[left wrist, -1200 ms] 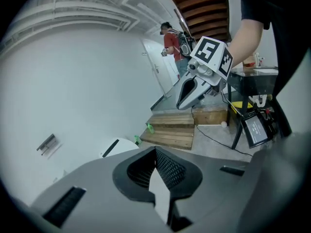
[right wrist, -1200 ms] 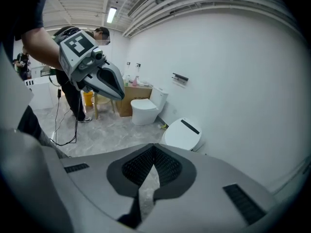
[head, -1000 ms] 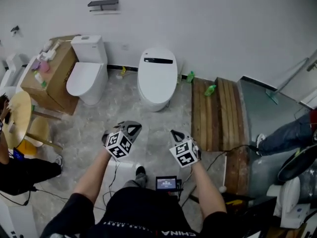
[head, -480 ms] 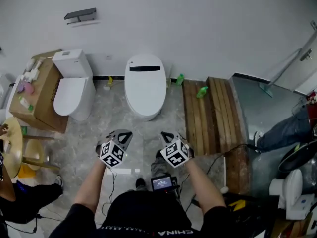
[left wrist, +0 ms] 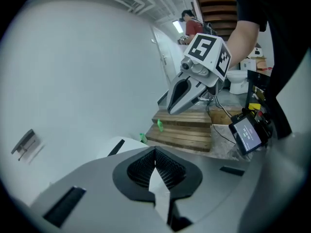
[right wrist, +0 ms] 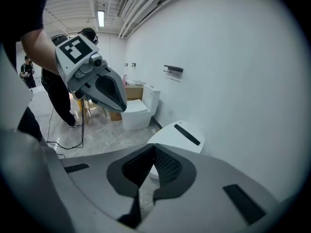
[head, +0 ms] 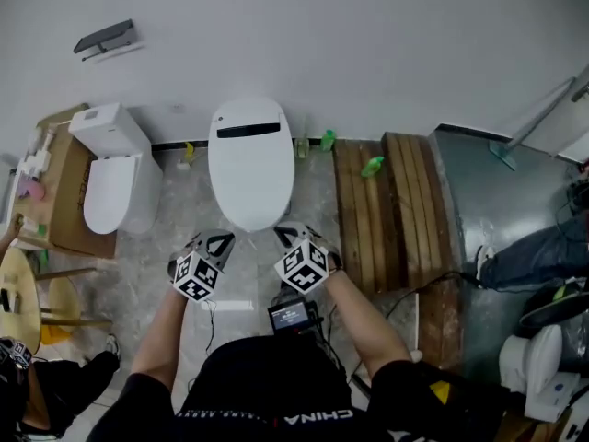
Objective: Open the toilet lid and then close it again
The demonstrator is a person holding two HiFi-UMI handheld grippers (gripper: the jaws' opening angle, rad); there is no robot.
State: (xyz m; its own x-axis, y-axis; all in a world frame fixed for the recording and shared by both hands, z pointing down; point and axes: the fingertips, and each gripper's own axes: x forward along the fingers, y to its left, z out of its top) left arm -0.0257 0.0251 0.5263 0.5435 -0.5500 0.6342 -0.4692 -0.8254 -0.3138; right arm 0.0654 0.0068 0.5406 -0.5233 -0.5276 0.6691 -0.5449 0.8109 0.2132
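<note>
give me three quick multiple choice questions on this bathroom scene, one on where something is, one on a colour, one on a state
1. In the head view, where is the wooden platform relative to the oval toilet?
A. to its left
B. to its right
C. on top of it

2. What colour is the strip at the back of that toilet's lid?
A. red
B. green
C. black

3. How does that lid sit?
A. down, closed over the bowl
B. raised against the wall
C. taken off and lying on the floor

Answers:
1 B: the planks lie on the floor at the picture's right of the toilet.
2 C: a black bar shows against the white lid.
3 A: the lid lies flat, and no open bowl shows.
</note>
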